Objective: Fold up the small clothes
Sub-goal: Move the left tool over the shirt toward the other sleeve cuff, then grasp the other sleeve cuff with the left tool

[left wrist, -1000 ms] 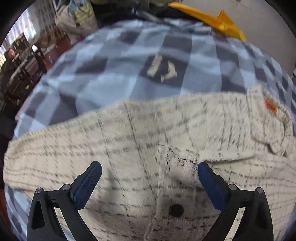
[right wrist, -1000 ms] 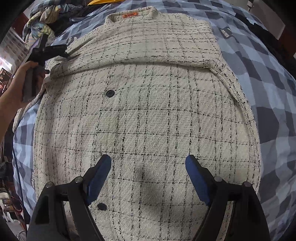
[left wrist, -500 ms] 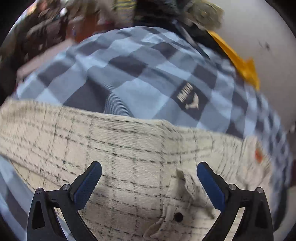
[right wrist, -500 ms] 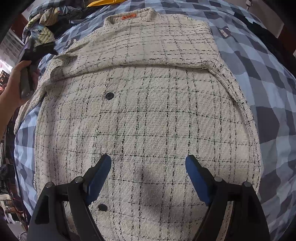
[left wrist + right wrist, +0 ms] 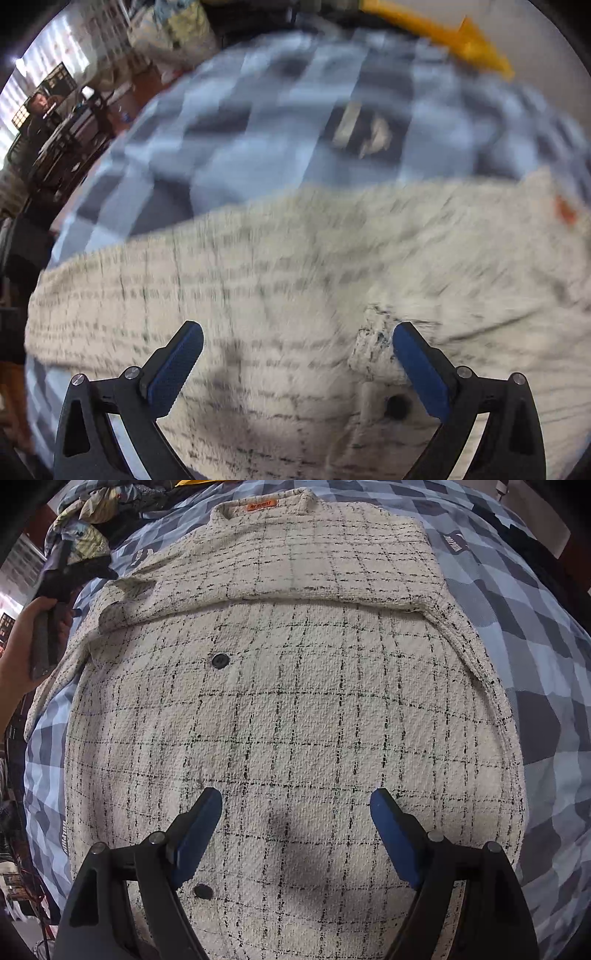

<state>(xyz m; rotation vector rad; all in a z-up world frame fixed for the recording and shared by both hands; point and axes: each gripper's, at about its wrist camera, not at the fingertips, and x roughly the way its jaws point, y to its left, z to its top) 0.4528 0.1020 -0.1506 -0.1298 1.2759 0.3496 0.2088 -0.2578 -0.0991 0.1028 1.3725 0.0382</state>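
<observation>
Since a moment ago the left-hand view has swung back so the cream checked jacket (image 5: 295,701) again fills the space under the left gripper (image 5: 297,354), its folded flap's frayed corner and a black button (image 5: 397,406) just inside the right finger, while the right gripper (image 5: 295,819) has not shifted. Lying flat on the blue checked bedcover (image 5: 535,664), the jacket runs lengthwise away from the right gripper, collar and orange label (image 5: 260,506) at the far end, the top part folded across it. Both grippers point steeply down with jaws spread wide, gripping nothing; the person's hand (image 5: 22,642) holds the left one at the jacket's far-left edge
</observation>
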